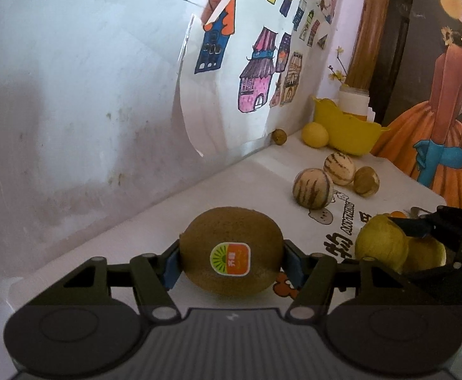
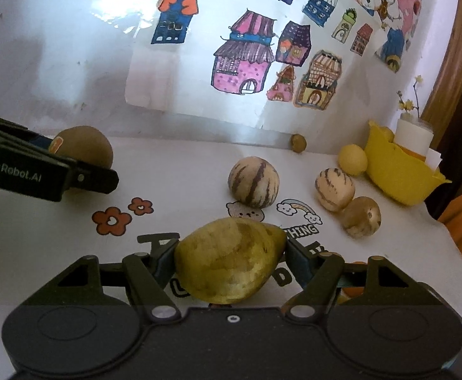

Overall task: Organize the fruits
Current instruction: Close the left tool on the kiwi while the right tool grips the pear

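A brown kiwi [image 1: 231, 250] with an orange-and-green sticker sits between the blue pads of my left gripper [image 1: 231, 264], which is shut on it just above the white table. My right gripper [image 2: 229, 255] is shut on a yellow-green lemon-shaped fruit [image 2: 227, 262]. In the right wrist view the left gripper [image 2: 72, 174] shows at the left edge, with the kiwi [image 2: 84, 145] in it. In the left wrist view the right gripper [image 1: 421, 231] and its yellow-green fruit [image 1: 383, 242] show at the right.
Two striped cream melons [image 2: 253, 180] [image 2: 335, 188], a tan fruit [image 2: 362, 217], a yellow round fruit [image 2: 352, 160] and a small brown fruit [image 2: 298, 142] lie on the white printed table [image 2: 183, 190]. A yellow bowl [image 2: 395, 174] stands at the back right. A wall with drawings closes the far side.
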